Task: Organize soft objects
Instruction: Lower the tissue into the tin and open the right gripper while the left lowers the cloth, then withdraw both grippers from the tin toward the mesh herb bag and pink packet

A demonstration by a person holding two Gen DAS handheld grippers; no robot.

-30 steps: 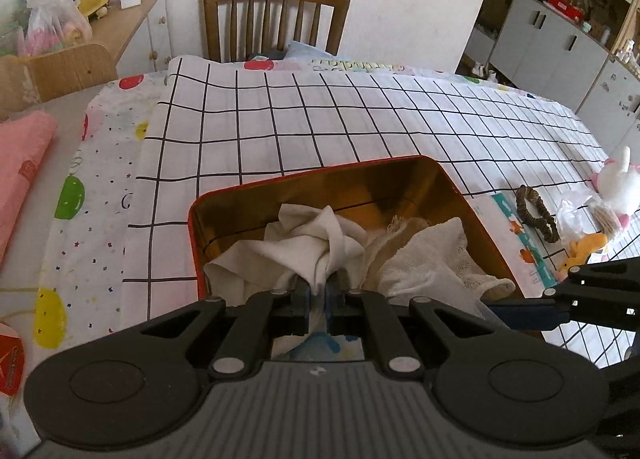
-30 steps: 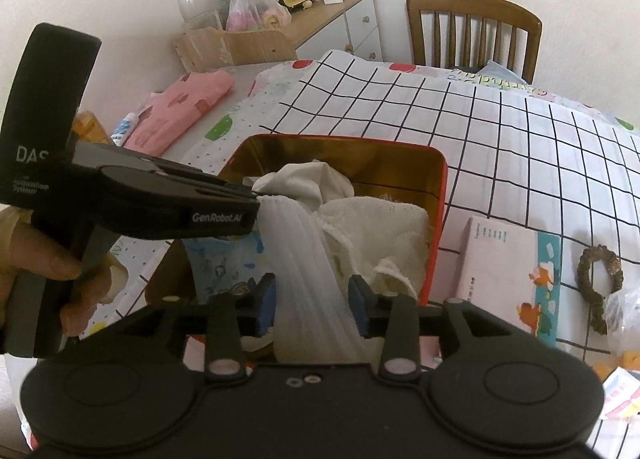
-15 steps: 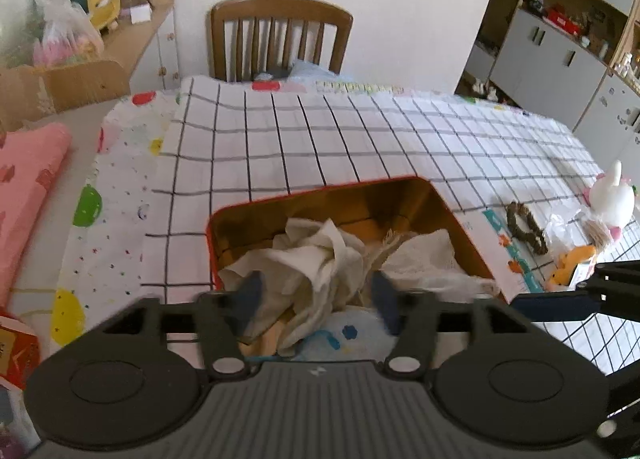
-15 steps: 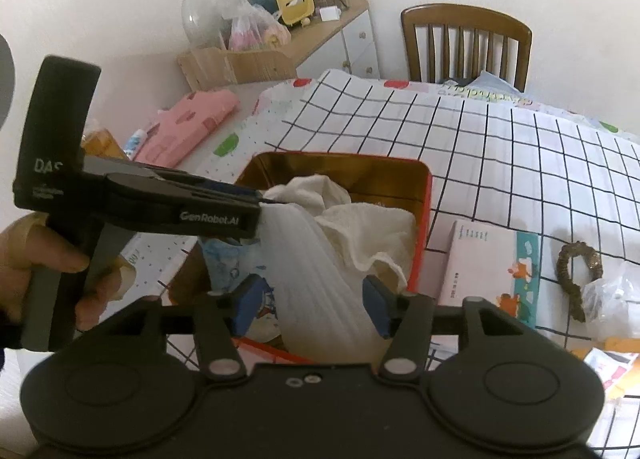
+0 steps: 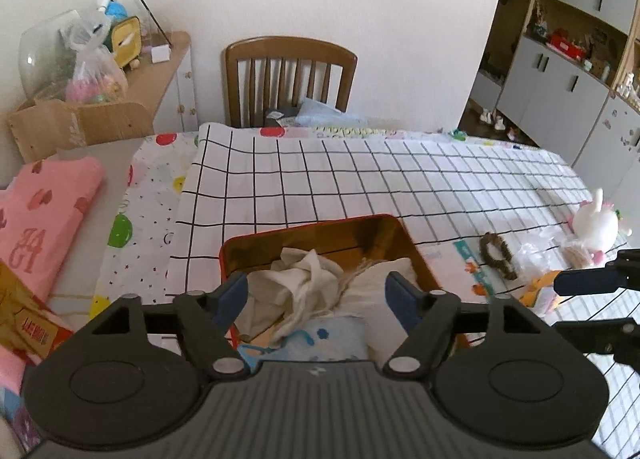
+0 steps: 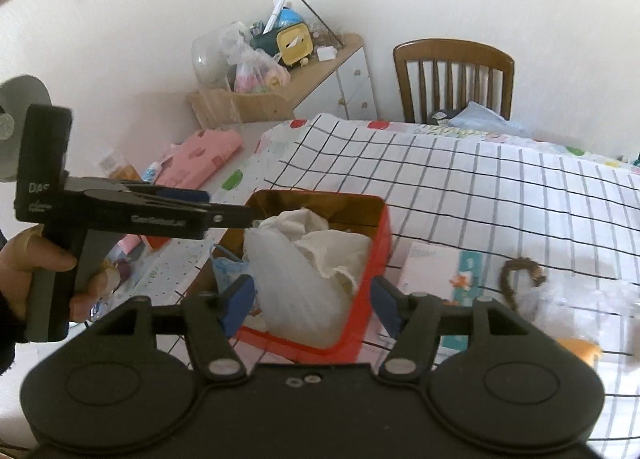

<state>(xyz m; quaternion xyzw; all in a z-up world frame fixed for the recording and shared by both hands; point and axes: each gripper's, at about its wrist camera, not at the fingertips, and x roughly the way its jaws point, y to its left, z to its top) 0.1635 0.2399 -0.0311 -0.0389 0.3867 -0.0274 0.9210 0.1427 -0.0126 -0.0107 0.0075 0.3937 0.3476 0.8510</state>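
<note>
A red tin box [image 5: 384, 225] [image 6: 380, 235] with a gold inside sits on the checked tablecloth. It holds white cloths [image 5: 304, 279] [image 6: 320, 243], a translucent white pleated piece [image 6: 288, 283] and a light blue patterned item [image 5: 332, 339] [image 6: 224, 267]. My left gripper [image 5: 318, 295] is open and empty above the box's near edge. My right gripper [image 6: 310, 303] is open and empty above the box's near side. The left gripper also shows in the right wrist view [image 6: 224, 215], at the box's left rim.
A brown scrunchie [image 5: 496, 255] [image 6: 520, 271], a booklet [image 6: 428, 271], a clear bag [image 5: 532, 259] and a white plush toy [image 5: 596, 225] lie right of the box. A pink folded cloth [image 5: 44, 211] lies at left. A wooden chair [image 5: 290, 83] stands at the far edge.
My left gripper let go of the white cloth and opened wide. My right gripper opened wider too. Both have pulled up and back from the box.
</note>
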